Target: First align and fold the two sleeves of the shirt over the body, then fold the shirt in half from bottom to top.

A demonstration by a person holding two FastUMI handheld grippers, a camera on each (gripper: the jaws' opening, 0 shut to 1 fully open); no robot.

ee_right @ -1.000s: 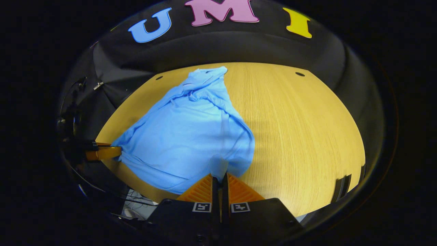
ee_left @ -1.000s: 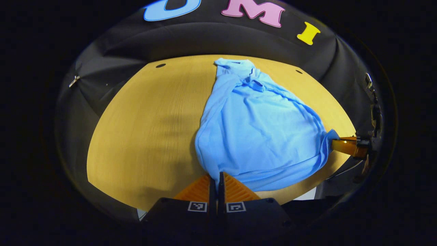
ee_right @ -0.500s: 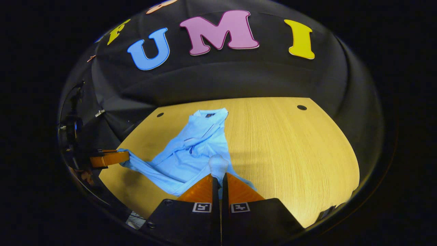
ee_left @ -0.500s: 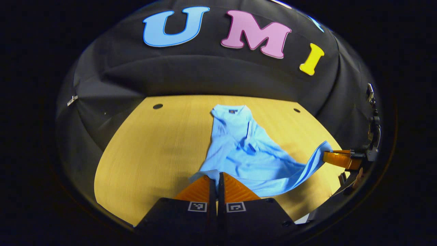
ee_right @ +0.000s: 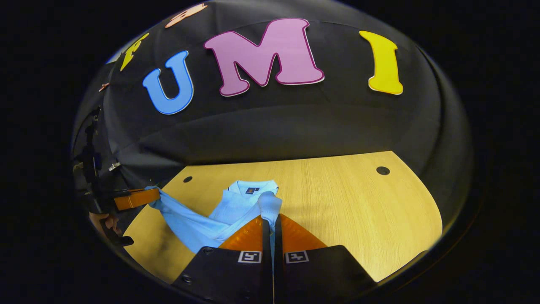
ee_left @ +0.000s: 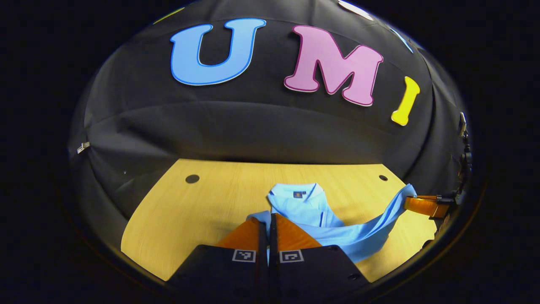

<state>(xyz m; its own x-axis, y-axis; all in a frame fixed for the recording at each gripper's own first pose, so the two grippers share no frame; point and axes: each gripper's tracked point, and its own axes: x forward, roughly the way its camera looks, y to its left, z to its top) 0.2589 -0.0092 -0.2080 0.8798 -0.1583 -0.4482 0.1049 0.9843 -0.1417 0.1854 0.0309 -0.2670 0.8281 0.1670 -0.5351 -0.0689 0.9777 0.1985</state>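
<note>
Black cloth walls close in behind a pale wooden table (ee_left: 190, 211) in the left gripper view. On it lies a light blue shirt (ee_left: 308, 207), collar at the far end with a small dark tag inside, so its long axis runs from the near edge toward the wall. The near hem is lifted off the wood: one corner sits pinched between the closed fingers of the left gripper (ee_left: 268, 219), and a stretched band of cloth runs off to the right, where the right gripper (ee_left: 411, 203) clamps the other corner. Two small dark holes (ee_left: 192, 178) mark the tabletop, well apart from the shirt.

Wooden table (ee_right: 358, 211) and black wall again in the right gripper view. The shirt (ee_right: 236, 207) lies left of centre, collar away from the camera. The right gripper (ee_right: 270, 217) has its fingers closed on a bunched corner of the hem, which pokes up above the tips. From there the hem stretches left to the left gripper (ee_right: 155, 196), closed on the cloth, with part of a hand (ee_right: 103, 221) below it. The raised hem hides the lower body of the shirt.
</note>
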